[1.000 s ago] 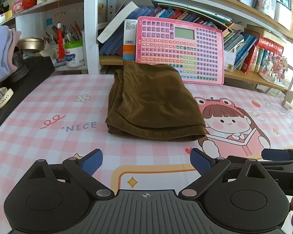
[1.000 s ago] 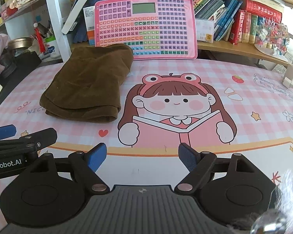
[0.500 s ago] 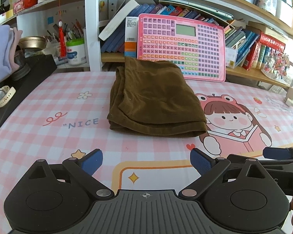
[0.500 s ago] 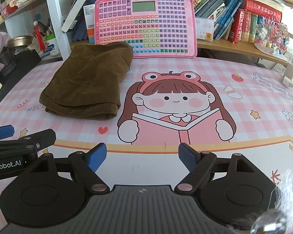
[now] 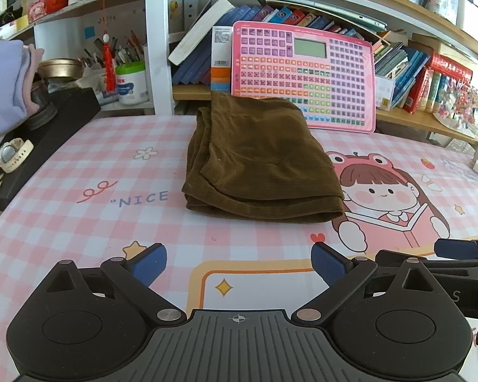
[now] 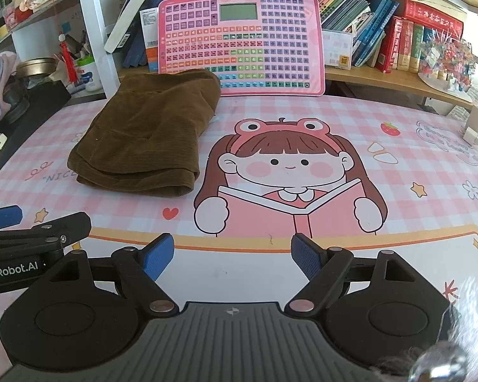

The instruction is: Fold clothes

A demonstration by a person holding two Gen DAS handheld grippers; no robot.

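A brown corduroy garment (image 5: 258, 159) lies folded in a flat rectangle on the pink checked table mat (image 5: 79, 222), its far edge touching the pink keyboard board. It also shows in the right wrist view (image 6: 149, 133), at the left. My left gripper (image 5: 239, 265) is open and empty, above the mat well short of the garment's near edge. My right gripper (image 6: 232, 258) is open and empty, to the right of the garment, over the cartoon girl print. Each gripper's fingers show at the edge of the other's view.
A pink keyboard board (image 5: 306, 73) leans on the bookshelf behind the garment. A black box (image 5: 47, 133) with a watch (image 5: 11, 156) sits at the left edge, with lilac cloth (image 5: 0, 86) above. Books and a white jar (image 5: 130, 82) fill the shelves.
Both grippers have drawn back and lifted a little from the garment, which now looks smaller and farther. The garment itself has not moved. Both stay open.
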